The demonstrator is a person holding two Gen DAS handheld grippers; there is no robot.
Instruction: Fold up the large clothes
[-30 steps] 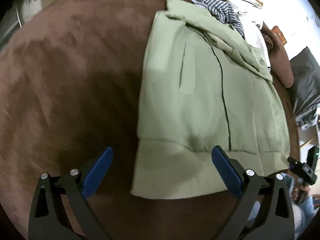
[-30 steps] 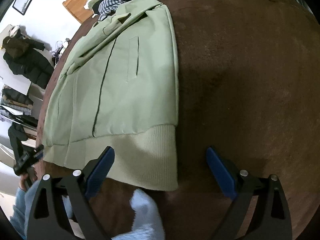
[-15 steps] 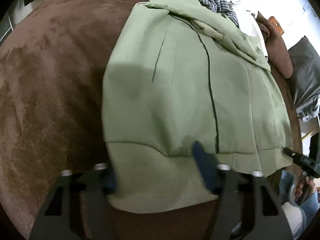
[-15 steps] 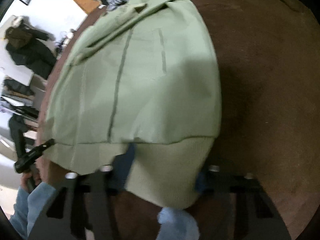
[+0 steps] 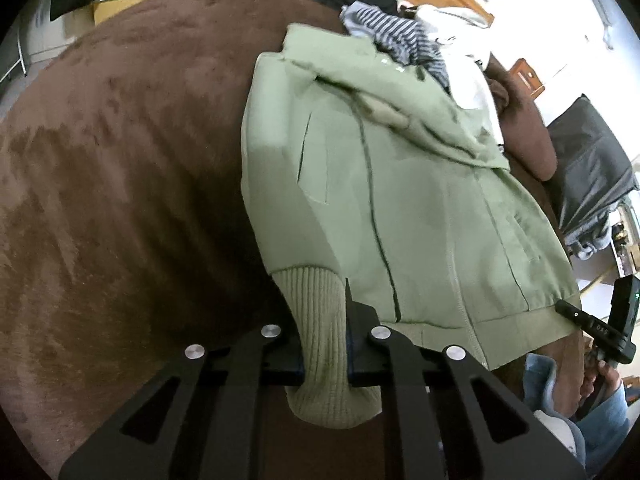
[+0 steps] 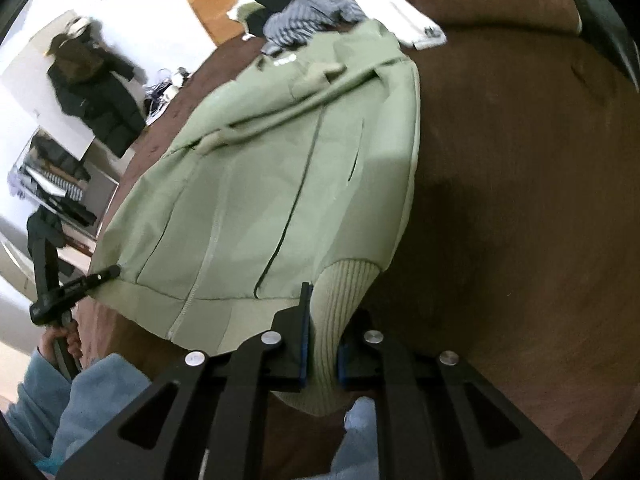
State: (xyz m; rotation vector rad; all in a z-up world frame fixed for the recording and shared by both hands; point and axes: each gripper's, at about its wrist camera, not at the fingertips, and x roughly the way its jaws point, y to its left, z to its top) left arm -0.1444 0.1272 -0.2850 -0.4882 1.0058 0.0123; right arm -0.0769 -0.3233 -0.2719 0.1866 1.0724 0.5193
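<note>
Green jacket (image 5: 400, 200) lies spread, front up, on a brown plush surface (image 5: 120, 160), filling the centre and right of the left wrist frame; in the right wrist frame the same jacket (image 6: 260, 184) fills the centre and left. Dark zip line runs down its middle, with a slit pocket to either side. Left gripper (image 5: 325, 356), at lower centre of its frame: jaws pressed together, pinching the ribbed hem corner (image 5: 320, 320), which bunches into a vertical roll between the blue pads and bulges out below them. Right gripper (image 6: 322, 356), at lower centre of its frame: jaws likewise pinching the opposite ribbed hem corner (image 6: 340, 304), the rib gathered upright between the pads. Hem edge is lifted at both corners; the rest of the jacket rests on the brown surface. Striped garment (image 5: 400, 36) and white clothing (image 5: 468, 64) lie against the jacket's collar end at upper centre-right of the left wrist frame. Dark coat (image 6: 96, 92) hangs on the wall at upper left of the right wrist frame. Light blue sleeve (image 6: 80, 400) shows at lower left there.
</note>
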